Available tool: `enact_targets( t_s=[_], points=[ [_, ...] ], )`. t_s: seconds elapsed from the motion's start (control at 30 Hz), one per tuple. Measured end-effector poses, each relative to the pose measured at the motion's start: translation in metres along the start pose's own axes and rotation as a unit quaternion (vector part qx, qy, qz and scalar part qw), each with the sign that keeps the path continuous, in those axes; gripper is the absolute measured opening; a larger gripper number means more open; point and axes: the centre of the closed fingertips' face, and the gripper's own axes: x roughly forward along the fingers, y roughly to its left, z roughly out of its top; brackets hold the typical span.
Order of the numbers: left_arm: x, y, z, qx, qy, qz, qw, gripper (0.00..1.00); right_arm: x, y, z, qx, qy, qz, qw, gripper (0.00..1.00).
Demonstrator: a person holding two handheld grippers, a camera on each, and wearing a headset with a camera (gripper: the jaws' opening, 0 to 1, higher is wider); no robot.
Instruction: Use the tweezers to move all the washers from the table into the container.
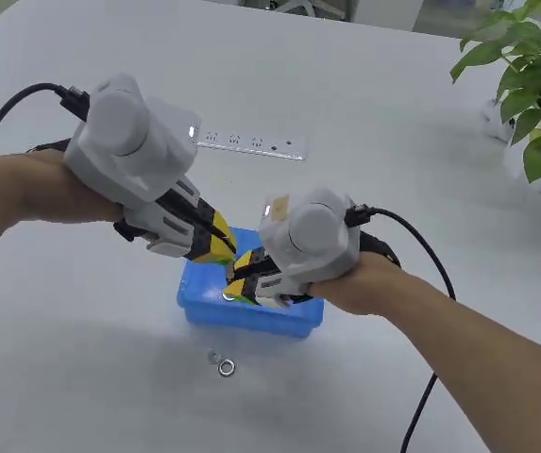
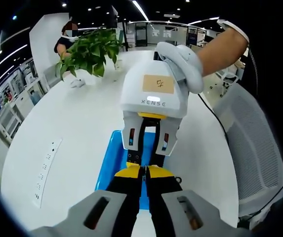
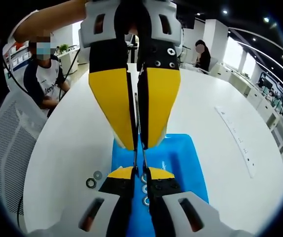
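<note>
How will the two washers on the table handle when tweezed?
The washers look thin, flat and metallic, so they are likely light, stiff and slippery to pinch. Lying flat on the smooth table, they will probably skate when nudged, not roll.

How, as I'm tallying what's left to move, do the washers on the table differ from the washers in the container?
Place: the washers on the table lie on the white table just outside the blue container, while the washers in the container rest on its blue floor. Count: two on the table, against at least three in the container in the right gripper view. Both sets are small rings lying flat.
</note>
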Motion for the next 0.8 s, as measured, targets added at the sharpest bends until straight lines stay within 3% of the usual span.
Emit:
enact_targets(
  t_s=[0.43,0.8],
  points=[
    [-0.009,-0.015,0.018,0.013,-0.004,0.004,0.9999,0.06,-0.019,0.01,0.009,0.0,-0.01,-0.015,0.9998,0.11],
    [-0.012,-0.032,0.027,0.022,-0.004,0.006,0.9997,0.06,-0.031,0.025,0.011,-0.002,-0.018,-0.026,0.9995,0.11]
  ],
)
